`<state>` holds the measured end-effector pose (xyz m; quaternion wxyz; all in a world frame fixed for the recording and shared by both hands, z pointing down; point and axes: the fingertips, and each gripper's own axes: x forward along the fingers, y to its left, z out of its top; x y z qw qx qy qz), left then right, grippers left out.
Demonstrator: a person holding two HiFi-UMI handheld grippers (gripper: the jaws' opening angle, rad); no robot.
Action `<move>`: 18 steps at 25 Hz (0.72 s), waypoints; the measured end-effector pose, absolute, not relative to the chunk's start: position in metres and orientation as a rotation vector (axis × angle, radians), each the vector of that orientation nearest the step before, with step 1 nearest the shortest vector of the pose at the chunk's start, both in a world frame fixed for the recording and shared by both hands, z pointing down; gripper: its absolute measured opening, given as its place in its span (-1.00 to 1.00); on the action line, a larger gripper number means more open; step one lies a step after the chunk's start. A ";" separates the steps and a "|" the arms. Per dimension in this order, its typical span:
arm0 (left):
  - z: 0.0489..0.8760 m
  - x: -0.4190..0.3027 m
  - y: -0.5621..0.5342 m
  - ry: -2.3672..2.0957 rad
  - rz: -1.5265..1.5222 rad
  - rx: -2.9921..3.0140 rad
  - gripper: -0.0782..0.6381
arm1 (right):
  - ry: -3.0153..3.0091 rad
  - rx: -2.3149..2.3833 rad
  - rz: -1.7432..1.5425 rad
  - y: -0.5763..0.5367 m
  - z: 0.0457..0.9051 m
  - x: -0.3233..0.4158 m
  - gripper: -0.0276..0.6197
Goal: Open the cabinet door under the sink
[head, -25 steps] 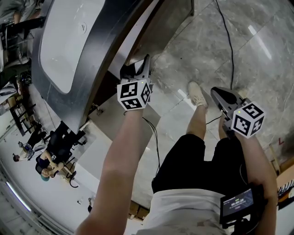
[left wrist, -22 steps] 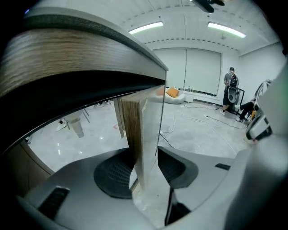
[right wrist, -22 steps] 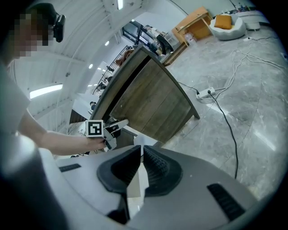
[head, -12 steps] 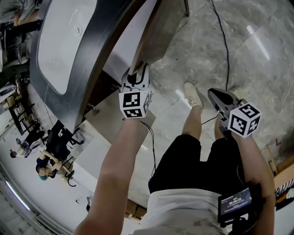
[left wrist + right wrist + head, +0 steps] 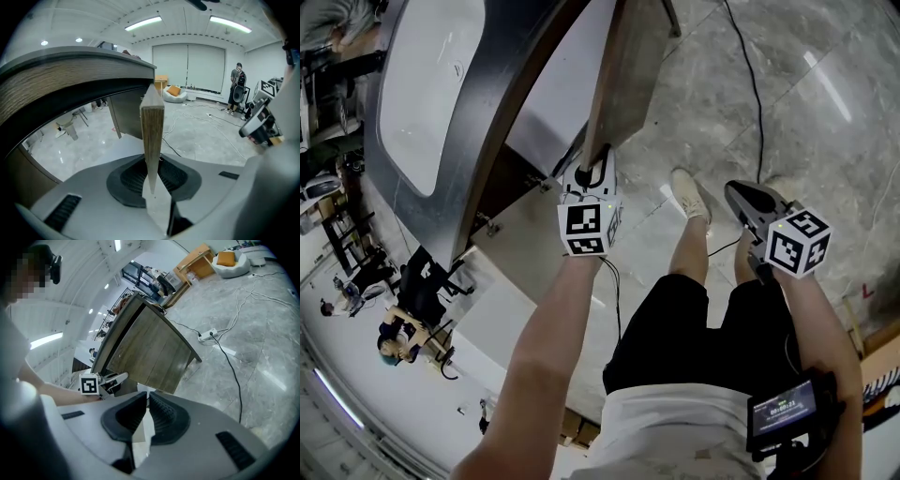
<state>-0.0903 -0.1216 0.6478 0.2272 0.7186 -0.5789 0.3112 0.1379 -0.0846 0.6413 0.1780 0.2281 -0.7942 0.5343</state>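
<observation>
The wood-grain cabinet door [image 5: 628, 66] under the white sink [image 5: 422, 84] stands swung out from the dark cabinet. Its free edge [image 5: 152, 136] runs upright between my left gripper's [image 5: 152, 176] pads, and the jaws are closing on it, both pads against the wood. In the head view the left gripper [image 5: 598, 169] sits at the door's lower edge. My right gripper [image 5: 741, 192] hangs off to the right over the floor, shut with nothing in it [image 5: 146, 411]. The right gripper view shows the door's face [image 5: 150, 357] and the left gripper [image 5: 110, 379] at it.
A grey countertop rim [image 5: 502, 103] curves over the cabinet. A black cable [image 5: 759, 84] trails across the marble floor. The person's shoe [image 5: 689, 197] and legs stand between the grippers. A pale panel [image 5: 525, 234] lies below the cabinet.
My left gripper has slid right and toward me along with the door, which has swung further out. Its jaws have narrowed onto the door's edge. The right gripper shifted slightly.
</observation>
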 end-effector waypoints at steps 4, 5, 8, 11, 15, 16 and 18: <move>0.649 -0.091 -0.117 -1.619 0.853 1.934 -0.58 | -2.237 0.652 1.522 -0.082 0.643 0.139 -0.82; 0.649 -0.089 -0.115 -1.617 0.850 1.927 -0.58 | -2.233 0.654 1.525 -0.081 0.644 0.140 -0.82; 0.648 -0.080 -0.111 -1.607 0.835 1.917 -0.59 | -2.220 0.668 1.536 -0.079 0.648 0.147 -0.82; 0.647 -0.071 -0.105 -1.612 0.822 1.900 -0.59 | -2.198 0.691 1.546 -0.077 0.651 0.153 -0.82; 0.647 -0.063 -0.099 -1.622 0.809 1.865 -0.58 | -2.188 0.713 1.553 -0.079 0.652 0.157 -0.82; 0.647 -0.061 -0.099 -1.629 0.807 1.847 -0.59 | -2.185 0.720 1.554 -0.080 0.653 0.161 -0.82; 0.648 -0.056 -0.097 -1.650 0.808 1.802 -0.59 | -2.174 0.738 1.558 -0.082 0.655 0.169 -0.82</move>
